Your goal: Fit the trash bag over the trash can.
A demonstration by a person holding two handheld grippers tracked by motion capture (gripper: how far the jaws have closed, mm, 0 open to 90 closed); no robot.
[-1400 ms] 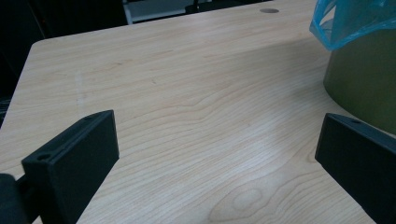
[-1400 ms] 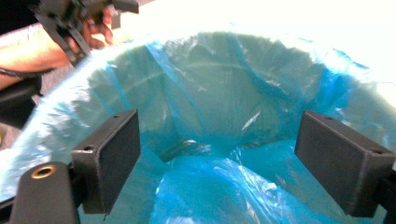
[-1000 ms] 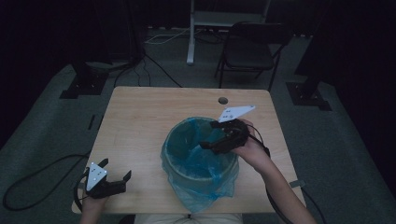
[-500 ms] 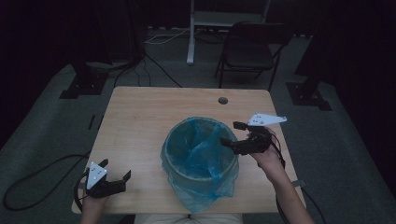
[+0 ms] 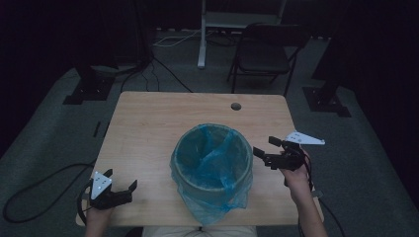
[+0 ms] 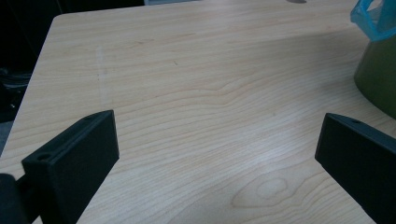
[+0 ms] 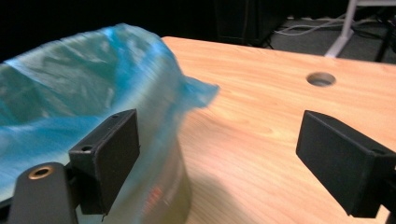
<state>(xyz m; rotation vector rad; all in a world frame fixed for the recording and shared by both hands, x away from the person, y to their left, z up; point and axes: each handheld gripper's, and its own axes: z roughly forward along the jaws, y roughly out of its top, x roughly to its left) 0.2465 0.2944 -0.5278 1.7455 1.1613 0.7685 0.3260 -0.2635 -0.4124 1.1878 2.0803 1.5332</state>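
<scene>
A round green bin (image 5: 212, 170) lined with a blue plastic bag (image 5: 217, 153) stands on the wooden table (image 5: 148, 128), near its front middle. The bag's edge is folded over the rim and hangs down the front. My right gripper (image 5: 264, 146) is held just right of the bin, open and holding nothing. In the right gripper view, its left jaw is close beside the bag (image 7: 70, 79), and bare table lies between the jaws. My left gripper (image 5: 121, 178) rests at the table's front left corner, open over bare wood, with the bin (image 6: 378, 79) off to its right.
A cable hole (image 5: 235, 106) is in the table behind the bin, also seen from the right gripper (image 7: 321, 78). A folding chair (image 5: 264, 54) and a white stand (image 5: 202, 34) are beyond the far edge. Cables and stand bases lie on the dark floor.
My right gripper has moved from over the bin's right rim out to the right, and now sits clear of the bag. The left gripper has stayed put.
</scene>
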